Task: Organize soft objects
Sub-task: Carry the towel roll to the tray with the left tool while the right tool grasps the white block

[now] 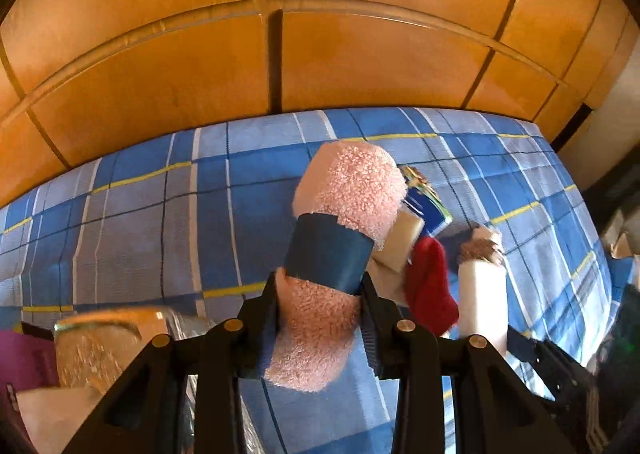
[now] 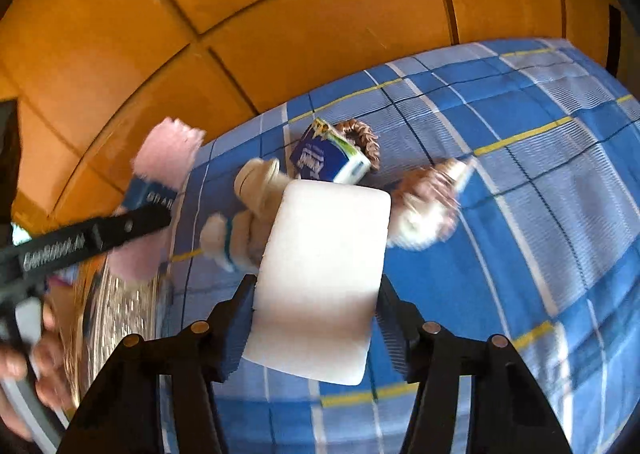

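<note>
My left gripper (image 1: 318,302) is shut on a rolled pink towel (image 1: 348,190) with a blue paper band, held upright above the bed; the towel also shows in the right wrist view (image 2: 168,150). My right gripper (image 2: 316,318) is shut on a white sponge block (image 2: 324,258), which also shows at the right of the left wrist view (image 1: 482,294). On the blue plaid bedcover (image 2: 520,214) lie a blue pack (image 2: 326,158), a beige plush toy (image 2: 256,190), a brown hair scrunchie (image 2: 366,138) and a furry brown-white item (image 2: 424,206). A red soft item (image 1: 428,286) lies beyond the towel.
A clear glass bowl (image 1: 96,346) sits low on the left, next to a magenta item (image 1: 24,358). An orange wooden panelled wall (image 1: 280,54) stands behind the bed. The person's hand (image 2: 24,366) shows at the left edge.
</note>
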`<state>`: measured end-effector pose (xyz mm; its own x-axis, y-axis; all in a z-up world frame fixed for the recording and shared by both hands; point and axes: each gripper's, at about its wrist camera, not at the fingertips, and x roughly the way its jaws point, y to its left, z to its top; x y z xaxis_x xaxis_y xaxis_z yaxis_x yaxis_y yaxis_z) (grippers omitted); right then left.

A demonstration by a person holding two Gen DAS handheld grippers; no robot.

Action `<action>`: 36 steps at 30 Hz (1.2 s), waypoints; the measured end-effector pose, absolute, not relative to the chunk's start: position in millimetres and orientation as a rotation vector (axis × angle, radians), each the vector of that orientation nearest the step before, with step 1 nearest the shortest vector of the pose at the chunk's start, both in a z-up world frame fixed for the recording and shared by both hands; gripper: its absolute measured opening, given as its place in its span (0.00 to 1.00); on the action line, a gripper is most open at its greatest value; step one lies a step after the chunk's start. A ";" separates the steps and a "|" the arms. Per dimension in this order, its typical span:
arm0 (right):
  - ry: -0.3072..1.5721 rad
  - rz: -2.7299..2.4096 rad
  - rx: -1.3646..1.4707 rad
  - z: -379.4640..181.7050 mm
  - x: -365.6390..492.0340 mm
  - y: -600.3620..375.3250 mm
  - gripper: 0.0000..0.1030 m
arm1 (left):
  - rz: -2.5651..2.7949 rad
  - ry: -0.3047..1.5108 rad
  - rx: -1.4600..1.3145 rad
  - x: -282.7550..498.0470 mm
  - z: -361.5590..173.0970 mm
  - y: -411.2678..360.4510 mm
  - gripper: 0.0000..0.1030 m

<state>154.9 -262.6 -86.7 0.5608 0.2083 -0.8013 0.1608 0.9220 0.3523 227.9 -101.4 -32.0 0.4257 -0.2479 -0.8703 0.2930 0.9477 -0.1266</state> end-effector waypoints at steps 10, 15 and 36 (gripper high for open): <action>1.062 -0.059 0.157 -125.7 90.0 -243.1 0.56 | -0.402 1.051 -0.189 219.8 -1.7 -63.6 0.35; 1.061 -0.085 0.080 -126.6 86.5 -231.6 0.58 | -0.317 0.938 -0.281 218.7 40.5 5.3 0.35; 1.026 -0.099 0.024 -131.9 86.6 -226.0 0.59 | 0.302 0.963 -0.588 68.1 -63.7 335.8 0.35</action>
<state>86.6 -226.0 -131.9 0.5143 -0.0711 -0.8547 0.0940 0.9952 -0.0262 68.1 335.8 -63.7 0.5456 -0.0143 -0.8379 -0.4905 0.8052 -0.3332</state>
